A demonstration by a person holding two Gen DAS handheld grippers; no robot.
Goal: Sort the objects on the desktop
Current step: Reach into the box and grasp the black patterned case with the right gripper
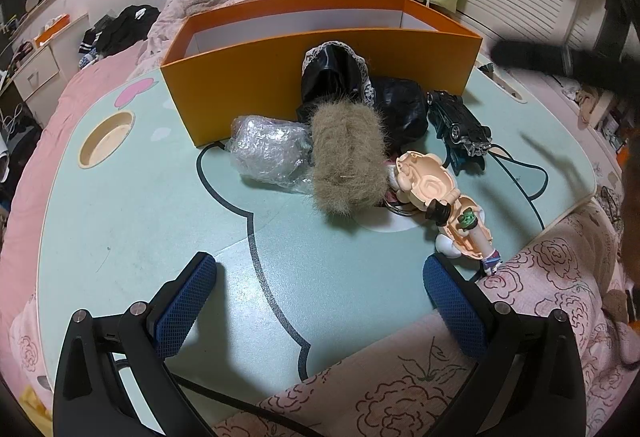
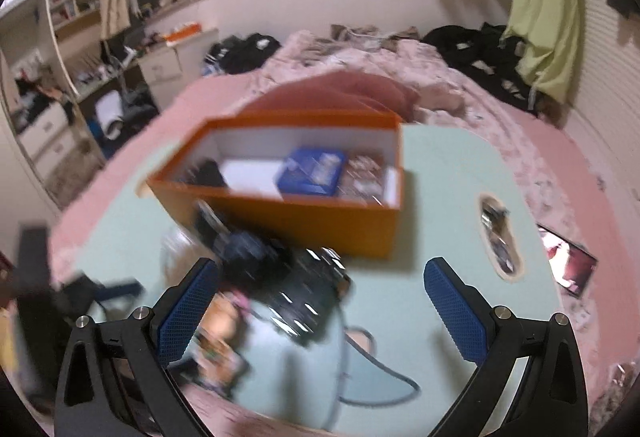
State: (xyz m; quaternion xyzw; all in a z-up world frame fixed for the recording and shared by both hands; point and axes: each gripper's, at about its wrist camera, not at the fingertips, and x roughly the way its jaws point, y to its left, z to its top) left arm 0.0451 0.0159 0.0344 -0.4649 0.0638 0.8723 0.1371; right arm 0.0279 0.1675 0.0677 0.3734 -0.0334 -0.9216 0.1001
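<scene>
I see the mint-green cartoon-printed worktop point(image 1: 132, 221) carrying the open orange cardboard box point(image 1: 280, 77), with the clutter heaped against its near wall. My left hand-held gripper point(image 1: 320, 301) gapes wide and empty; the shaggy tan fur pouch point(image 1: 346, 157) lies straight ahead, long axis running away from me. My right hand-held gripper point(image 2: 320, 301), equally wide, hovers over the blurred black toy car point(image 2: 308, 297).

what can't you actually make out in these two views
- Left wrist view: the contents of the orange box are hidden by its tall front wall.
- Left wrist view: whatever lies under the furry tan item is covered by it.
- Right wrist view: motion blur smears the dark items before the box; the blue packet and the one beside it are unreadable.
- Left wrist view: the right gripper is only a dark blur.
</scene>
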